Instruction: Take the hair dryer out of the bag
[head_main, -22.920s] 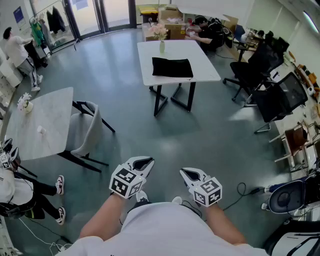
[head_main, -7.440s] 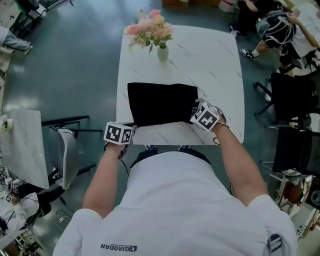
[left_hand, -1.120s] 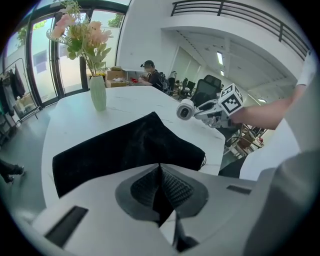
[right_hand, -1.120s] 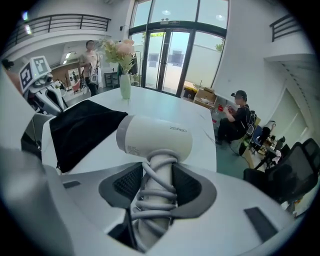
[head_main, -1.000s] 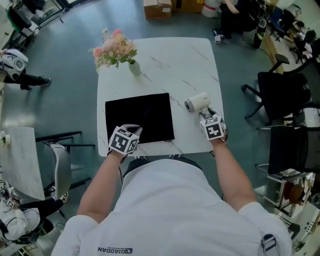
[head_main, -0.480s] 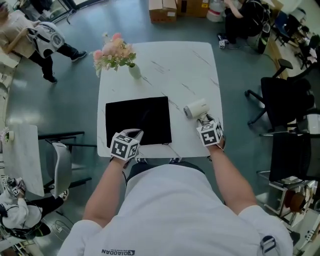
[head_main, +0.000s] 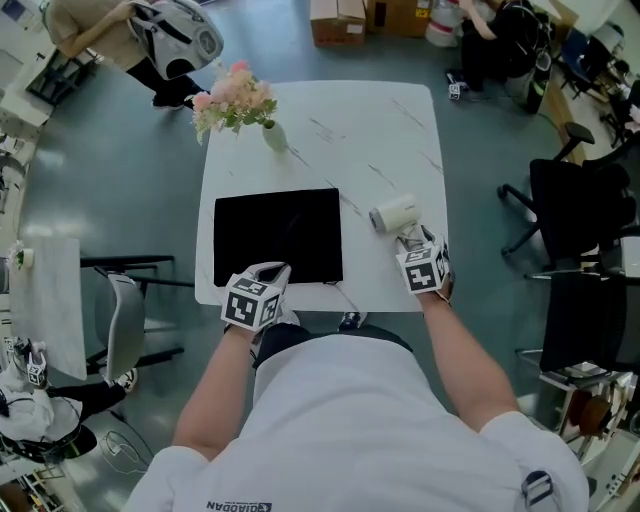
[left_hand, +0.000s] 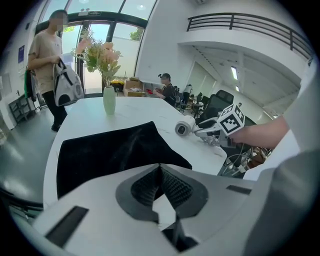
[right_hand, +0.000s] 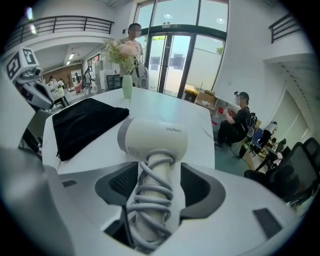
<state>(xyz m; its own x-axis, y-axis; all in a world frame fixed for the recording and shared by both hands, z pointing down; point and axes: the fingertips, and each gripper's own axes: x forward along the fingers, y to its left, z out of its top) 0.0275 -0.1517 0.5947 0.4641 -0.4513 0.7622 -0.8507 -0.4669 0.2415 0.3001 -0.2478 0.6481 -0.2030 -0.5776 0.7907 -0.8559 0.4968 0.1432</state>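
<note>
Left gripper (head_main: 272, 270), jaws together and empty, hovers at the near edge of a white table (head_main: 400, 120) by a flat black bag (head_main: 278, 236); right gripper (head_main: 412, 238), jaws just opening wide, loosely straddles the cord-wrapped handle of the hair dryer (head_main: 393, 214) lying right of the bag, flower vase (head_main: 274, 136) beyond.

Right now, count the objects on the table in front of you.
3: black bag near left, hair dryer at right, flower vase at far left; the bag may hide more.
</note>
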